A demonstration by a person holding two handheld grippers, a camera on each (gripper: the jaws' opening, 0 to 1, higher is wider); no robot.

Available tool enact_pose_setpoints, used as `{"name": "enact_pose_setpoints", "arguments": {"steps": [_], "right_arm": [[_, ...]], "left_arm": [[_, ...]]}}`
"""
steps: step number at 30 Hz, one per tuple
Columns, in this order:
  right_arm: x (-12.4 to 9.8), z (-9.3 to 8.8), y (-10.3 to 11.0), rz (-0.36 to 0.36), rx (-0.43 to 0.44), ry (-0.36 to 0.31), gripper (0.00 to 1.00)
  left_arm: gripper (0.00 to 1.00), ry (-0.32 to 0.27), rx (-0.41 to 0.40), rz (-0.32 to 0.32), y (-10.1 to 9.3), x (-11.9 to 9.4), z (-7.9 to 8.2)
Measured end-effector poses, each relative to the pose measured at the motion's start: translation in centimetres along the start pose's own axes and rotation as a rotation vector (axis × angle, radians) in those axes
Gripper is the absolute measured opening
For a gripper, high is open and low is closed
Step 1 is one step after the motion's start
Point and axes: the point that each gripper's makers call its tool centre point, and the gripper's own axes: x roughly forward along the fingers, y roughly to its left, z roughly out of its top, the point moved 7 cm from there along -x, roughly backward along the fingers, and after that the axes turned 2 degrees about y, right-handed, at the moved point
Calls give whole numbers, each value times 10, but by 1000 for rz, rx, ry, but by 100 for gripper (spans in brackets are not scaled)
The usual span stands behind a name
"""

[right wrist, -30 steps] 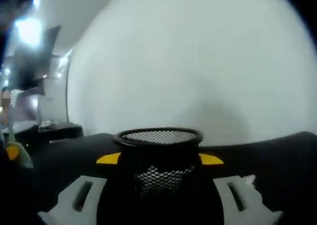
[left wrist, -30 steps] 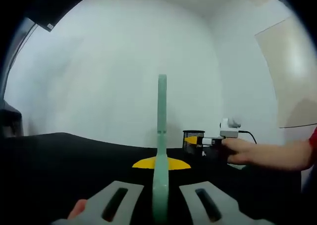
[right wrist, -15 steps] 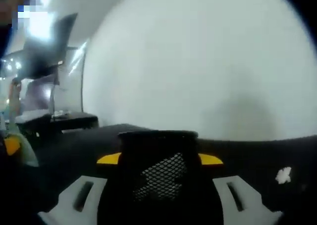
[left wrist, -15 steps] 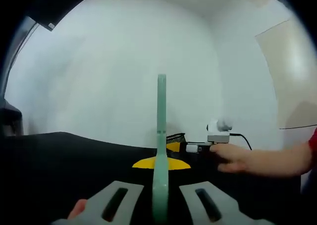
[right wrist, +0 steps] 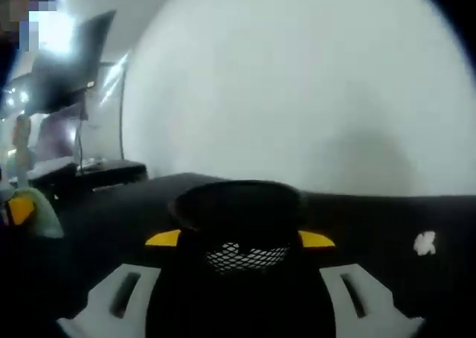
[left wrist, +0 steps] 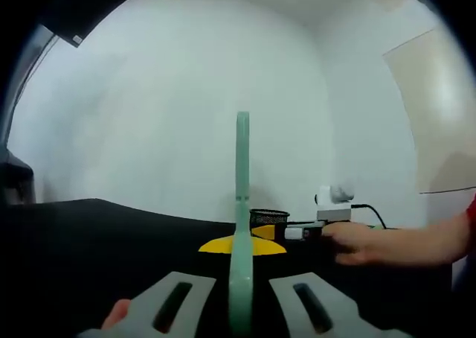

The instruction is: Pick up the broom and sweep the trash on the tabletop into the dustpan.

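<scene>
On black tabletop [right wrist: 387, 219]: white scrap [right wrist: 425, 242]; white wall [right wrist: 297, 92] behind.

In the left gripper view, a handle [left wrist: 242, 204] stands upright between the left tool's [left wrist: 242, 297] jaws, over the tabletop [left wrist: 89, 241]. Right of it and farther back, the right tool [left wrist: 309, 232] holds a mesh cup [left wrist: 268, 219]. In the right gripper view, the cup [right wrist: 242, 237] sits between the jaws; a scrap [right wrist: 424, 242] lies on the tabletop to its right.

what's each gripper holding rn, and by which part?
Left gripper: pale green handle, clamped near its lower end. Right gripper: black mesh cup, gripped by its sides.
</scene>
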Motion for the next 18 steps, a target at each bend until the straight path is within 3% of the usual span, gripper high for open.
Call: {"name": "enact_pose_setpoints", "arguments": {"steps": [6,10,14,18], "right_arm": [[6,0,3,6,15,-1,59],[5,-11,-5,37,180,66,65],[-25,-4,-13,37,153,50,67],[-79,10,-22,55,136,2,66]], "left_arm": [[1,0,-2,2,2,0,0],[1,1,-7,-3,1,0,0],[1,1,-16,-7,2,0,0],[1,4,-13,-14,0,0,0]]}}
